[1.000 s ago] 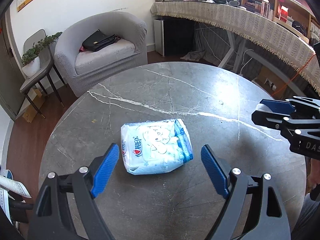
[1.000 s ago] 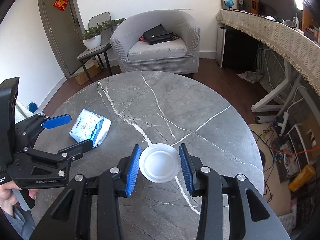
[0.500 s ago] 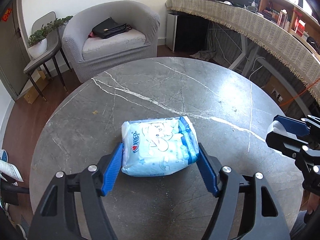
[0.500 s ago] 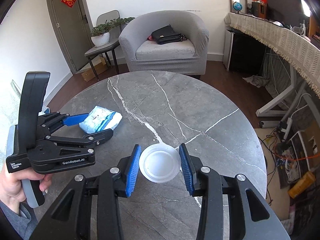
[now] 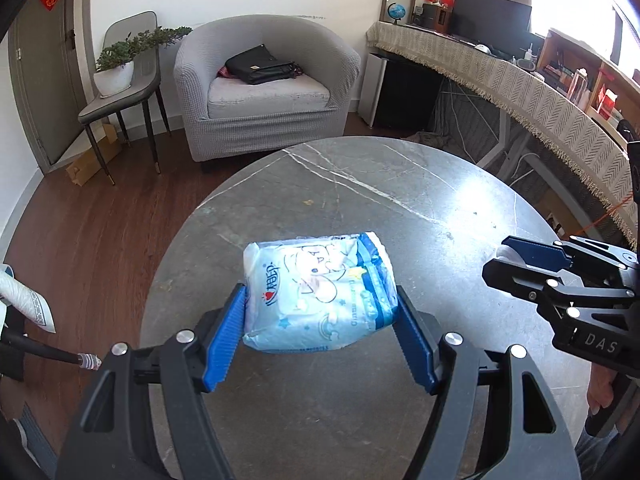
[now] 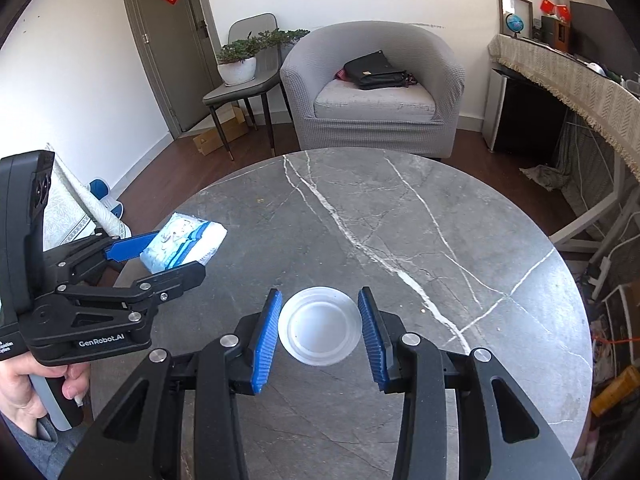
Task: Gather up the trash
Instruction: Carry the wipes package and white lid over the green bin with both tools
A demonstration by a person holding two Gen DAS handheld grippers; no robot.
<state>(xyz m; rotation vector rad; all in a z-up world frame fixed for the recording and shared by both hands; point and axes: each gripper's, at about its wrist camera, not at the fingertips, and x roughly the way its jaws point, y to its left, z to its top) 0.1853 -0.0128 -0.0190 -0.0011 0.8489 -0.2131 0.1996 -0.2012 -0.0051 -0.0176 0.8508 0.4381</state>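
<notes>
Left wrist view: the left gripper (image 5: 320,332) had just been closing, and its blue pads now pressed on both flanks of the blue-and-white tissue pack (image 5: 318,292), which sat squarely between them. A second before, the jaws stood wide with the pack lying ahead of them on the marble table (image 5: 360,200); half a second before, the pads had already met its sides. Against that frame, the pack now appeared raised off the marble, and more of the wooden floor (image 5: 80,240) showed past the table rim on the left, so the claw seemed to have drawn back and toward that edge. Judgement: first item secured; the carry-off had started. The right gripper (image 5: 520,264) sat off to the right of the claw. Right wrist view: the right gripper (image 6: 320,330) was clamped on a shallow white plastic lid (image 6: 319,326), rim caught between the two pads, held above the table (image 6: 440,240). This grip looked the same as in both earlier frames; only the background had shifted. To the left of this claw, the left gripper (image 6: 160,256), held by a hand (image 6: 24,392), carried the pack (image 6: 184,246) at the table's edge. Judgement: both pieces of trash were in hand; a bin was not visible in either view.
</notes>
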